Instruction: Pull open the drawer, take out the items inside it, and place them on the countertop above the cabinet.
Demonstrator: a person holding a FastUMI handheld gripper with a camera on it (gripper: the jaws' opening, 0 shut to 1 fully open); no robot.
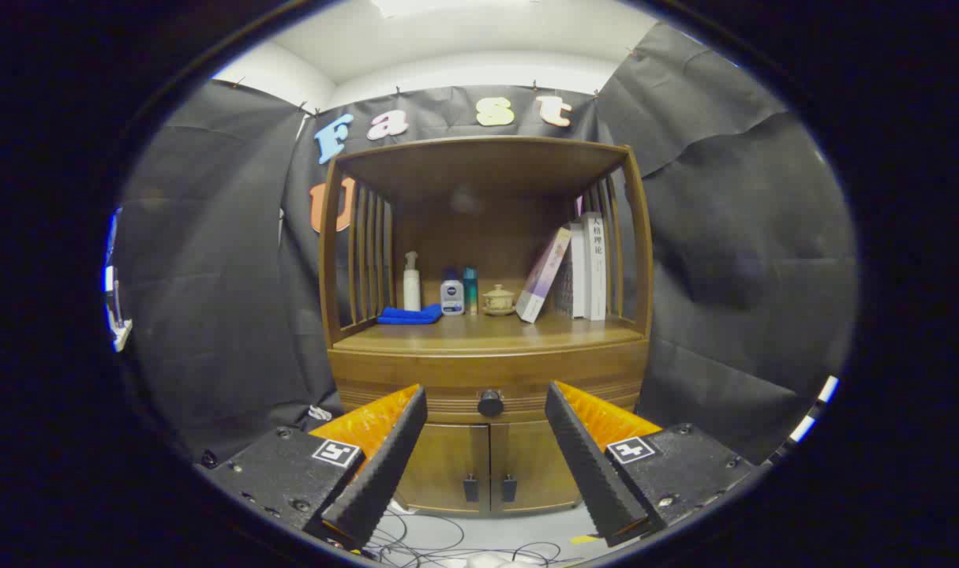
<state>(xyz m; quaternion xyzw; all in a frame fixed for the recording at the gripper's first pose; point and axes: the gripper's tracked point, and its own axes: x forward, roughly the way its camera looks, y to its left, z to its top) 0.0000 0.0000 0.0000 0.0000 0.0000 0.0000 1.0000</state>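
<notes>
Still: drawer (488, 384) closed (dark knob (490, 403)); gripper (485, 398) open.

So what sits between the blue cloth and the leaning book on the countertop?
In the gripper view: a white pump bottle, two smaller bottles and a lidded cup. The open gripper frames the drawer knob.

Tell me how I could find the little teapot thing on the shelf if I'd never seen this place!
Start at the wooden cabinet, well beyond the open gripper, and look at its countertop. Left of the books stands a row of bottles, and the small lidded cup sits at that row's right end. It is squat, round and beige, while the bottles beside it are tall and slim.
</notes>
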